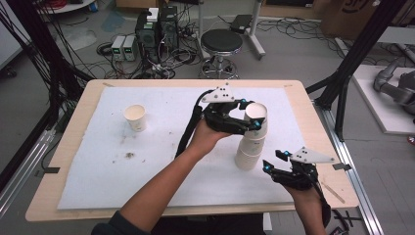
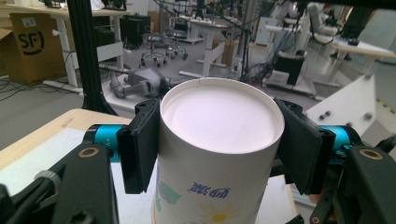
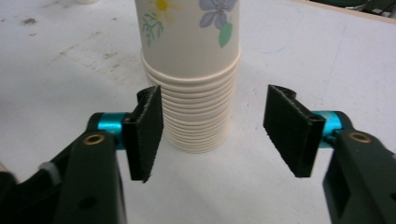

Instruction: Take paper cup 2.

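Observation:
A tall stack of upside-down paper cups (image 1: 248,152) with flower prints stands right of centre on the white mat (image 1: 161,181). My left gripper (image 1: 250,115) reaches in from the left, and its jaws press on both sides of the top cup (image 1: 257,110) of the stack. In the left gripper view that top cup (image 2: 215,186) sits between the black pads (image 2: 140,149), flat base up. My right gripper (image 1: 272,161) hovers low to the right of the stack's foot. It is open, and in the right gripper view the stack (image 3: 198,98) stands just beyond its spread jaws (image 3: 212,135), untouched.
A single upright paper cup (image 1: 135,117) stands at the mat's left side, with dark specks (image 1: 129,155) in front of it. The wooden table edge (image 1: 323,147) runs close to the right gripper. A stool (image 1: 221,41) and cables lie beyond the table's far side.

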`<state>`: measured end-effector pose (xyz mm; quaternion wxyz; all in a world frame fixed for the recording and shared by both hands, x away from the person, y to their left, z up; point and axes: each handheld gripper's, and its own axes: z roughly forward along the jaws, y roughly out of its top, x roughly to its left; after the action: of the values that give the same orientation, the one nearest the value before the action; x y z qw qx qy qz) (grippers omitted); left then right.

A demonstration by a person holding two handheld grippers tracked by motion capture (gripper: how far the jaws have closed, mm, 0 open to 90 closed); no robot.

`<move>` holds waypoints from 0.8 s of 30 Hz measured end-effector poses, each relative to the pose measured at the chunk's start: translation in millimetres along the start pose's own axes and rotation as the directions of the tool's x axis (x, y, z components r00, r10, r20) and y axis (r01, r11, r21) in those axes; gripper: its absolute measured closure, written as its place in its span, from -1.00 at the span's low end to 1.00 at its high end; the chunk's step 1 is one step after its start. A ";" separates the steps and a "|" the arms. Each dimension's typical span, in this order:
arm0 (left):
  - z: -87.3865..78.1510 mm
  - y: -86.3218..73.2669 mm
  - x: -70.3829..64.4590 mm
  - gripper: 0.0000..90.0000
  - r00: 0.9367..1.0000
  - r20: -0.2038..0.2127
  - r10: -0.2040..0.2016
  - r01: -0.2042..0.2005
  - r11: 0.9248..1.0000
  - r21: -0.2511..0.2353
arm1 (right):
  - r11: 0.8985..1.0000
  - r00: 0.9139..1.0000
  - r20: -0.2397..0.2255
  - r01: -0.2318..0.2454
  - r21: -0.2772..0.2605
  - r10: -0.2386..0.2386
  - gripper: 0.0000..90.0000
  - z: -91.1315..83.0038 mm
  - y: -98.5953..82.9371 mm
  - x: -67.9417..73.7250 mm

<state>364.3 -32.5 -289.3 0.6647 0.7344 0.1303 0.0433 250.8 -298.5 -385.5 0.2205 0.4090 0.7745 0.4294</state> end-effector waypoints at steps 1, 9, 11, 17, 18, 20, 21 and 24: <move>-2.8 3.6 0.7 -0.22 1.000 0.003 -0.010 0.010 1.000 -0.014 | 1.000 1.000 -0.005 -0.010 -0.002 0.010 -0.22 -0.5 -1.1 -0.9; -32.2 26.8 4.7 -0.22 0.999 -0.017 -0.036 0.035 0.997 -0.066 | 1.000 0.999 -0.037 0.003 -0.022 -0.004 -0.43 -1.1 -3.5 0.2; -36.5 28.3 5.4 -0.22 0.999 -0.021 -0.036 0.035 0.997 -0.066 | 1.000 0.999 -0.040 0.009 -0.024 -0.010 -0.45 -0.4 -3.4 0.8; -68.0 30.7 11.2 -0.22 0.997 -0.061 -0.043 0.038 0.997 -0.071 | 0.999 0.999 -0.051 0.017 -0.037 -0.019 -0.51 0.9 -4.4 4.8; -68.0 30.7 11.2 -0.22 0.997 -0.061 -0.043 0.038 0.997 -0.071 | 0.999 0.999 -0.050 0.018 -0.038 -0.020 -0.51 1.1 -4.4 5.0; -80.7 30.5 13.4 -0.22 0.996 -0.077 -0.042 0.037 0.997 -0.067 | 0.999 0.998 -0.050 0.021 -0.041 -0.023 -0.51 0.9 -4.4 5.2; -87.9 29.9 14.5 -0.21 0.995 -0.086 -0.043 0.037 0.997 -0.069 | 0.999 0.998 -0.051 0.025 -0.042 -0.027 -0.51 0.8 -4.4 5.3; -93.9 29.0 15.5 -0.21 0.995 -0.093 -0.047 0.041 0.997 -0.069 | 0.999 0.998 -0.053 0.023 -0.046 -0.026 -0.51 -0.1 -4.9 6.0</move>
<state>360.9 59.6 -251.7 0.6829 0.7057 0.1761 0.0678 245.1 -295.0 -389.6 0.2141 0.3826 0.7751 0.4549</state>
